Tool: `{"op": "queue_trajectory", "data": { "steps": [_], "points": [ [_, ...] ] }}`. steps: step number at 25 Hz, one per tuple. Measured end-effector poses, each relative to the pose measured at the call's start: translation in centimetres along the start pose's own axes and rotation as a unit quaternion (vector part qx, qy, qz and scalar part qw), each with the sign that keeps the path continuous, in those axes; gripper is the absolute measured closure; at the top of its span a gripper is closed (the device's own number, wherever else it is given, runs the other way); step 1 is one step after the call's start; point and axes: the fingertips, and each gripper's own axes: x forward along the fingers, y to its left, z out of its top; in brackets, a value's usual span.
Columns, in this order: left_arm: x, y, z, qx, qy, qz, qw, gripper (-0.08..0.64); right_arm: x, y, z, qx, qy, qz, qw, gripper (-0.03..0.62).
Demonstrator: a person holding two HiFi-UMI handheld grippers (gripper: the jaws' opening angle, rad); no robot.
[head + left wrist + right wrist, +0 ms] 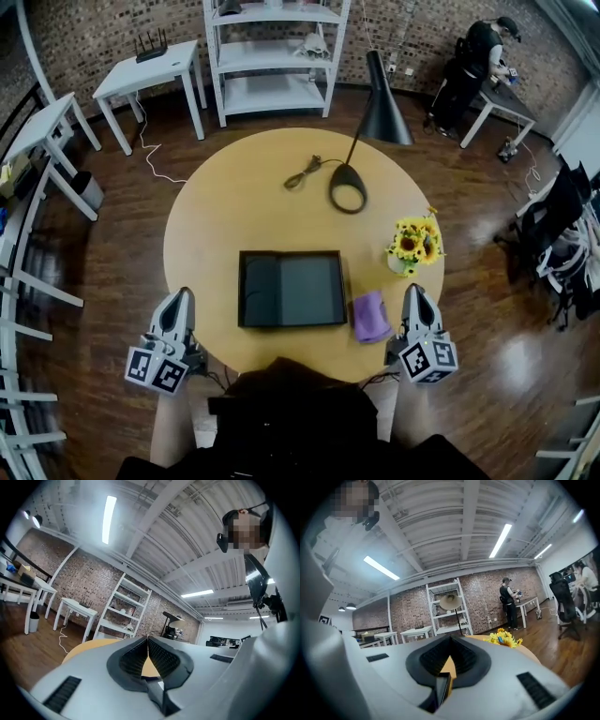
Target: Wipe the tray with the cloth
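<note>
**Both grippers closed and empty, cloth sitting beside the tray**

Starting closest to me: the left gripper (182, 294) hangs at the near-left rim of the round table (216, 216), and its own view shows the ribbed pads pressed tip to tip with nothing between them; the right gripper (415, 290) is at the near-right rim, jaws also together and holding nothing; both are off the tabletop.

Between the two is the tray (309, 291), a dark, shallow rectangle lying flat; its near edge runs close to the table's near rim, and the left part of its floor looks a bit darker than the rest. The cloth (370, 317), purple and rumpled, lies on the wood just beside the tray's right edge, between the tray and the right gripper; it isn't in the tray.

A bit further back on the right, a small vase (398, 264) holds sunflowers (415, 239), near the table's right rim and apart from the tray's far corner. There's plenty of bare wood left of the tray and behind it; then comes the black lamp (348, 188) with its cord (302, 173) looped to the left.

Past the table it's wood floor all round; a white shelf (277, 56) and a white side table (150, 75) stand by the brick wall; a person (469, 66) is at a desk far right.
</note>
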Motion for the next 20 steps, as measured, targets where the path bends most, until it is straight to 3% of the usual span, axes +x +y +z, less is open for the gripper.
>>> {"op": "queue_trajectory", "data": {
  "steps": [5,8,14,20],
  "points": [
    [0.1,0.2,0.9,0.026,-0.024,0.009,0.9993,0.558,0.6,1.4,1.5,-0.010,-0.031,0.029,0.999,0.591],
    [0.1,0.5,1.1,0.022,-0.027,0.009,0.9993,0.558,0.9,1.9,2.1,-0.013,-0.044,0.040,0.998,0.591],
    [-0.1,1.8,1.5,0.046,-0.035,0.051,0.9970,0.558,1.1,0.9,2.3,-0.012,-0.045,0.001,0.999,0.591],
    [0.4,2.0,1.3,0.036,-0.024,0.045,0.9980,0.558,1.1,0.9,2.6,-0.012,-0.043,-0.007,0.999,0.591]
  ]
}}
